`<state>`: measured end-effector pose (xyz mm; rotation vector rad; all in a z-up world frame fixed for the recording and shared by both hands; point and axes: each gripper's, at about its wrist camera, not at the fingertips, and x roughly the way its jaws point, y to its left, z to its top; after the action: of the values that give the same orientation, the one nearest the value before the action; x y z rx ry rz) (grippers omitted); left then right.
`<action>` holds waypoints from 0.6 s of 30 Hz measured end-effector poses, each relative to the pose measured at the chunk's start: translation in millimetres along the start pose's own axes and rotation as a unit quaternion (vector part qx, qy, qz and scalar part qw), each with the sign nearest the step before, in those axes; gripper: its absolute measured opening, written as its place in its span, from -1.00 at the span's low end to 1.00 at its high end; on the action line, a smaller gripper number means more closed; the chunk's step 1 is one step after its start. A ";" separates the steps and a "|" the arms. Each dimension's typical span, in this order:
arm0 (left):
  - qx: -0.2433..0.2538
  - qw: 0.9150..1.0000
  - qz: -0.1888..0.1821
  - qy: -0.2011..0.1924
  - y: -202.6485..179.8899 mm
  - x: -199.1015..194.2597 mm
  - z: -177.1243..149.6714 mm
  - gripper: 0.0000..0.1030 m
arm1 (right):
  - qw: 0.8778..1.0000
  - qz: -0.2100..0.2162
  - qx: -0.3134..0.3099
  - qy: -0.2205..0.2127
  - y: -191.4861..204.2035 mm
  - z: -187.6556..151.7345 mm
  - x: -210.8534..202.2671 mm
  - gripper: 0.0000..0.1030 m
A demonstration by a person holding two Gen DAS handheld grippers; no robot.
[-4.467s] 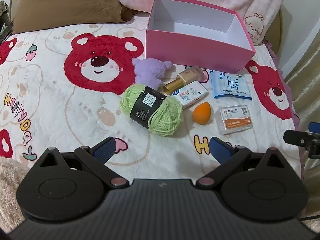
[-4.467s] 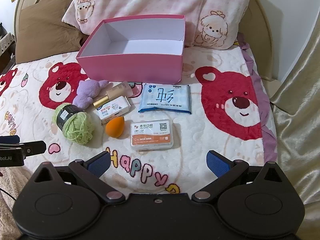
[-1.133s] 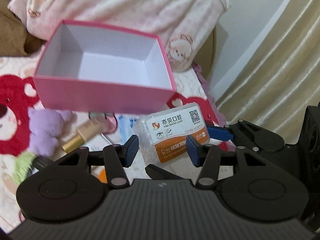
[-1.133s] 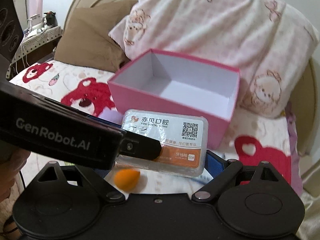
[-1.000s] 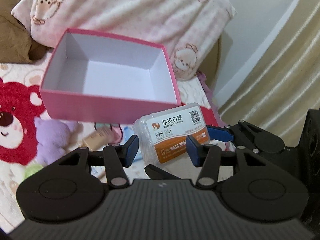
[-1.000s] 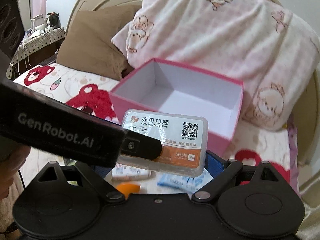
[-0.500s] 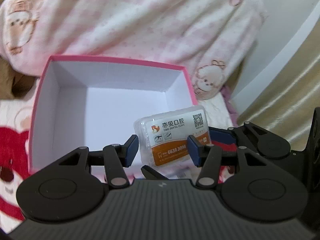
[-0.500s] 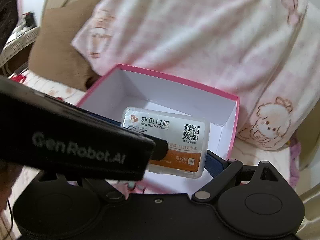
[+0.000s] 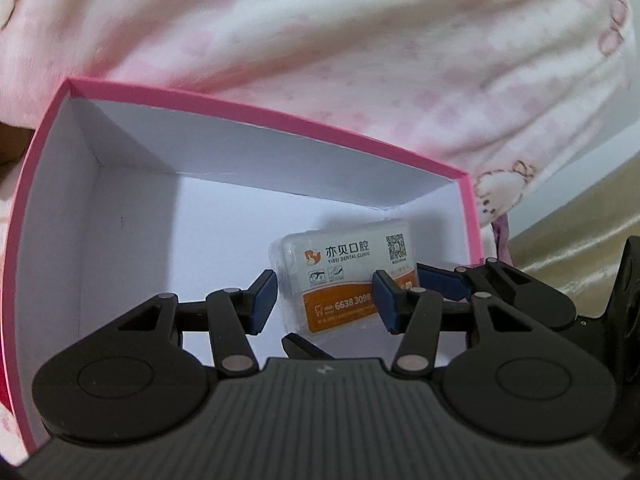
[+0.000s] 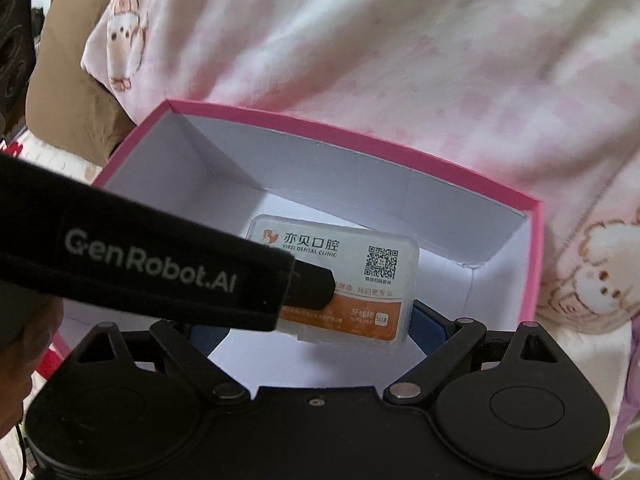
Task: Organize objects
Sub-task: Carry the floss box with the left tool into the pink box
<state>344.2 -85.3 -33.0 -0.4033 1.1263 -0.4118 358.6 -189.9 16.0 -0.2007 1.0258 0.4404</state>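
Observation:
A clear plastic floss pick box [image 9: 340,256] with an orange label is held between both grippers, inside the open pink box [image 9: 240,152] near its right back corner. My left gripper [image 9: 324,300] has the floss pick box between its blue pads; its jaws are closing and the pads press on it. In the right wrist view the left gripper's black body [image 10: 152,264] crosses from the left and one finger lies over the floss pick box [image 10: 320,248]. My right gripper [image 10: 316,332] clamps the two ends. The pink box's white floor [image 10: 360,176] holds nothing else.
A pink-and-white patterned pillow [image 9: 320,40] leans right behind the pink box. A brown pillow [image 10: 72,100] lies at the back left. A beige curtain [image 9: 580,220] hangs to the right. A person's hand [image 10: 24,340] shows at the left edge.
Both grippers carried the floss pick box forward and down, from above the blanket's loose items to inside the pink box. The grip on it looks the same.

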 end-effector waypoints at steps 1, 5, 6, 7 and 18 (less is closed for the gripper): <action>-0.004 1.000 0.001 0.001 3.9 2.8 1.2 -0.03 | 1.000 0.001 -0.005 0.005 1.7 1.8 3.9 0.86; -0.011 1.000 0.014 0.005 12.8 13.4 2.0 -0.03 | 1.000 0.003 -0.001 0.031 6.8 8.7 23.9 0.86; -0.016 1.000 0.016 0.007 15.5 16.9 1.8 -0.03 | 0.999 0.001 -0.002 0.039 8.4 9.7 29.6 0.86; -0.021 1.000 0.017 0.010 18.1 20.7 1.5 -0.03 | 0.999 -0.001 -0.004 0.045 9.7 10.1 34.0 0.86; -0.056 0.996 0.052 0.037 27.5 29.7 -4.1 -0.03 | 0.997 -0.009 -0.020 0.073 11.6 8.9 41.6 0.86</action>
<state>354.6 -77.3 -71.5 -0.4295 1.2406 -0.2751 378.8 -165.6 -14.6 -0.2808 1.1591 0.4335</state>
